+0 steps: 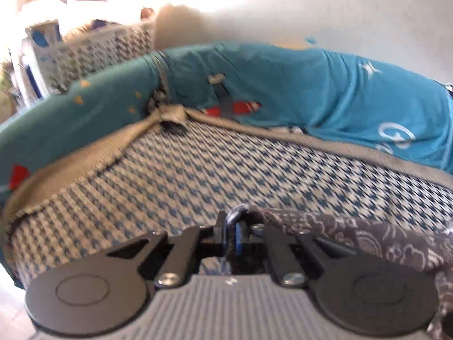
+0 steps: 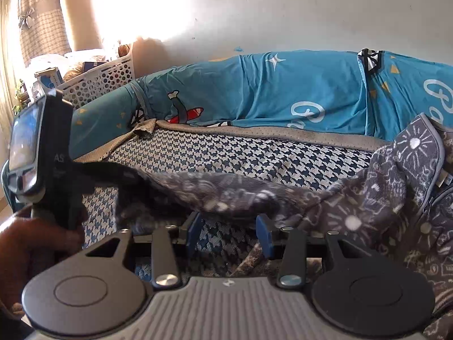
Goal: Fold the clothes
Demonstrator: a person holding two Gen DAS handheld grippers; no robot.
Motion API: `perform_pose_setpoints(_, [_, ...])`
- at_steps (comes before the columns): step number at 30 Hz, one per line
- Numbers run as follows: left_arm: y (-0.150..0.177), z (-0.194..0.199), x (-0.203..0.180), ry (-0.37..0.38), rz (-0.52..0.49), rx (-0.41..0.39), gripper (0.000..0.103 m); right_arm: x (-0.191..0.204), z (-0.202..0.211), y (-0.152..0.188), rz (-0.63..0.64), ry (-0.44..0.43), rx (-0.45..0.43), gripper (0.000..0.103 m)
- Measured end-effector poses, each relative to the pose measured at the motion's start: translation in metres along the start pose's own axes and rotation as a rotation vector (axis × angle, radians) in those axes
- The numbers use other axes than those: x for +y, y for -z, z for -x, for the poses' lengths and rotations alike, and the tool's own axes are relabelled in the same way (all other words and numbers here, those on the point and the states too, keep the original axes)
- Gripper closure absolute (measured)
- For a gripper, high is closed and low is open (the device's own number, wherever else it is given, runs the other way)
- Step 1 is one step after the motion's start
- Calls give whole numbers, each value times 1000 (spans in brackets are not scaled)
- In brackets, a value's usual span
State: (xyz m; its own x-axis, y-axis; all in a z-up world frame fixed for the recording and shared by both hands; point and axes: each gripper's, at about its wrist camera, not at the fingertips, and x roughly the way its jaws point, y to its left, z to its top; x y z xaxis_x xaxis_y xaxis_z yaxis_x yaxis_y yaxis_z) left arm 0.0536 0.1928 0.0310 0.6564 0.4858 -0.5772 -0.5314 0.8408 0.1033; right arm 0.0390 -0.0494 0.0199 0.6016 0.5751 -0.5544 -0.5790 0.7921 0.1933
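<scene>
A bed, a grey patterned garment and two hand-held tools.

The bed [image 2: 226,153] wears a blue-and-white houndstooth cover, with teal cushions [image 2: 283,90] lining its far edge against the wall and a white perforated basket [image 2: 99,79] beyond its far left corner. The grey garment [image 2: 368,198], printed with white doodles, is heaped at the bed's right edge and stretches leftward along the near edge. The left tool [image 1: 236,226] is clamped tight on a bunched fold of that garment, the cloth trailing off to its right. The right tool [image 2: 229,231] sits just in front of the stretched cloth, its blue pads [image 2: 264,233] apart and pressing on nothing. A hand [image 2: 31,243] grips the left tool's handle.
</scene>
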Motion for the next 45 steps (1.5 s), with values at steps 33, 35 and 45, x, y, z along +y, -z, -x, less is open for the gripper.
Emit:
perform_pose_setpoints(33, [-33, 48, 105, -451, 464, -142, 32, -34, 15, 10, -21, 116, 56, 61])
perform_pose_setpoints(35, [-35, 53, 108, -467, 482, -165, 32, -38, 17, 11, -24, 130, 62, 61])
perform_pose_setpoints(45, [-24, 34, 21, 67, 269, 35, 32, -57, 42, 14, -33, 190, 44, 61])
